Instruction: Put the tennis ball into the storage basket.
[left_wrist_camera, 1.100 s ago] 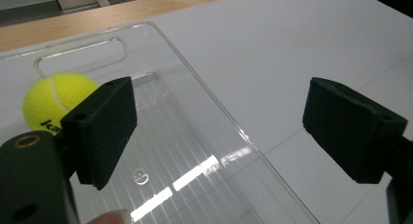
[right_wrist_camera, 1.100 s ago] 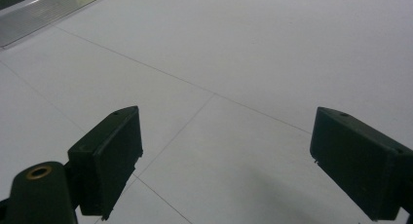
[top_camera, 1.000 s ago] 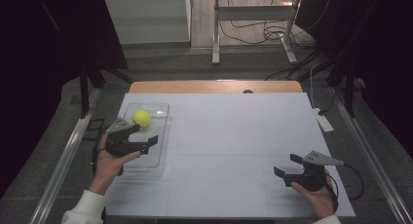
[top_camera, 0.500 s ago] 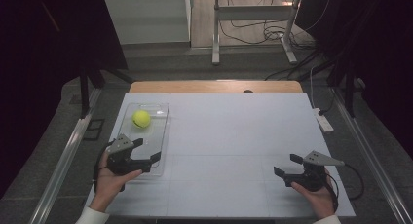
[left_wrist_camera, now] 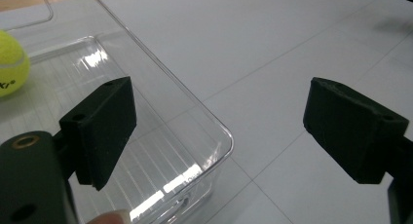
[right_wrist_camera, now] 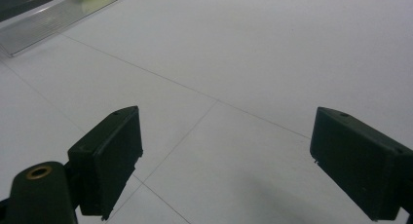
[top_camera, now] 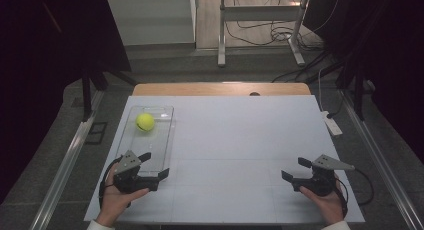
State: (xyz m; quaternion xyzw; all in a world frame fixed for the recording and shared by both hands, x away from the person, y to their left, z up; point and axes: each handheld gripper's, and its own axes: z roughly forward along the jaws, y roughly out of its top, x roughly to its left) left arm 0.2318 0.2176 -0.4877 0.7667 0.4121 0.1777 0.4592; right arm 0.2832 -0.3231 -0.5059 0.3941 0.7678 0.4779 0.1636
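Two grippers work this tabletop (top_camera: pixel 235 140), and the step in hand, as we judge it, is drawing the left gripper (top_camera: pixel 151 165) back from the clear plastic tray (top_camera: pixel 160 140) now that the yellow tennis ball (top_camera: pixel 145 121) lies in the tray's far end. To do it well, we would keep the fingers (left_wrist_camera: pixel 104 124) spread wide, as they are now with nothing between them, and lift clear of the tray's near corner, which sits between them in the left gripper view, so the rim is not nudged. The right gripper (top_camera: pixel 296 169) rests near the tabletop's right front, its fingers (right_wrist_camera: pixel 112 153) also wide and empty. Against the earlier frame, the left gripper has pulled away from just beside the ball toward the tray's near end; ball and right gripper have stayed put.
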